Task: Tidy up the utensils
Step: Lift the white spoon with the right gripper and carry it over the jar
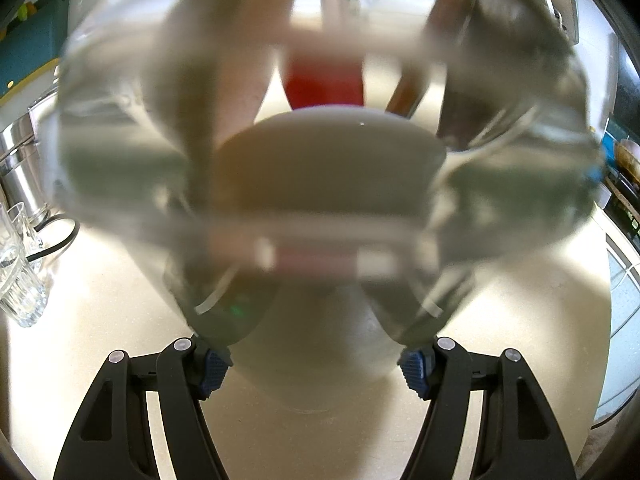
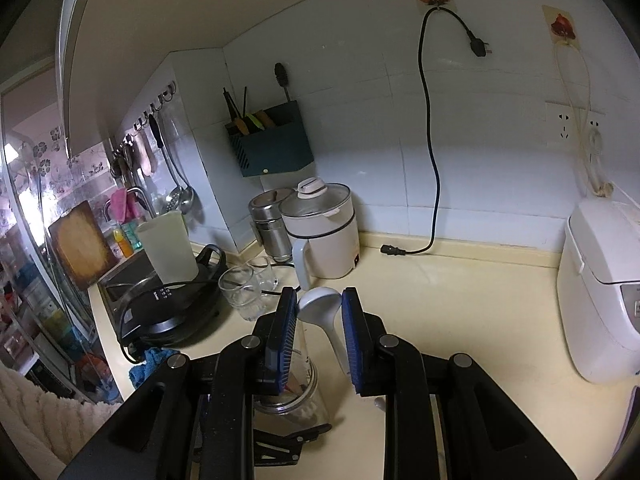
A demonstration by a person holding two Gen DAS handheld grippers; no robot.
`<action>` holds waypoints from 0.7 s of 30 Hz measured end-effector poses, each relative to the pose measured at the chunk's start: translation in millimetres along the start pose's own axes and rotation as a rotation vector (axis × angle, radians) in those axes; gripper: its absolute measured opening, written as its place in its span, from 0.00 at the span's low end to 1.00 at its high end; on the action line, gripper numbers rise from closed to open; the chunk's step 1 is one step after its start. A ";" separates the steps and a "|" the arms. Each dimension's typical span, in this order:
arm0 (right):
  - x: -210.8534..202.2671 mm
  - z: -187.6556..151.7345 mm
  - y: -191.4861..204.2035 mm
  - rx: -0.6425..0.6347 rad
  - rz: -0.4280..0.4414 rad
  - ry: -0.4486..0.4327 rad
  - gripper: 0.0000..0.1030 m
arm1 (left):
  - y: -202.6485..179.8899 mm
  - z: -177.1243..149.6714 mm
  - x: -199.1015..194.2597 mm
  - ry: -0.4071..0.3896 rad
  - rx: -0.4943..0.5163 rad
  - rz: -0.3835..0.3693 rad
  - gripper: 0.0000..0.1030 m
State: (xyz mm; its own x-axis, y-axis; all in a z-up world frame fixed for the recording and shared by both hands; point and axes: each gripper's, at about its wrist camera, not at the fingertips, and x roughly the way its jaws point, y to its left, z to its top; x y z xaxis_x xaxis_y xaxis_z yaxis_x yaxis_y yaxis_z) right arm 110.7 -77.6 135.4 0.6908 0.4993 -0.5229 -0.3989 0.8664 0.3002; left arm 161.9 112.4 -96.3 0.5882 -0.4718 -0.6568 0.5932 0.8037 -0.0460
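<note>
Left gripper (image 1: pixel 316 368) clamped on a glass jar (image 1: pixel 320 160) of utensils, bare counter (image 1: pixel 120 300) either side; right gripper (image 2: pixel 320 340), fingers apart, straddles a white ladle (image 2: pixel 320 312). Open counter lies ahead-right; glasses (image 2: pixel 244 292) crowd its left.

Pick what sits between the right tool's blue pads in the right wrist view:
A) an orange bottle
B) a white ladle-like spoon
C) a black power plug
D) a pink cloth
B: the white spoon stands bowl-up between the right tool's blue pads; whether they touch it is unclear.
</note>
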 end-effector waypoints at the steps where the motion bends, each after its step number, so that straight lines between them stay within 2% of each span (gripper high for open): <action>1: -0.7 -1.0 0.1 0.004 0.001 0.002 0.22 | -0.1 0.0 -0.1 0.000 0.000 0.000 0.70; 8: -2.6 -4.5 2.9 0.021 0.020 0.016 0.22 | -5.0 0.0 3.1 0.000 0.002 0.002 0.70; 21: 43.1 0.3 36.4 0.031 0.193 0.075 0.22 | -13.1 -0.9 2.1 0.004 0.006 0.006 0.70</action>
State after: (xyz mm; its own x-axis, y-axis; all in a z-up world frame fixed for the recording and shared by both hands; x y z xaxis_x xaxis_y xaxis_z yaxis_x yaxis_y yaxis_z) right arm 126.1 -24.5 124.0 0.5559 0.6556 -0.5111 -0.5003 0.7549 0.4241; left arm 154.9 101.2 -97.7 0.5896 -0.4657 -0.6599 0.5933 0.8041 -0.0373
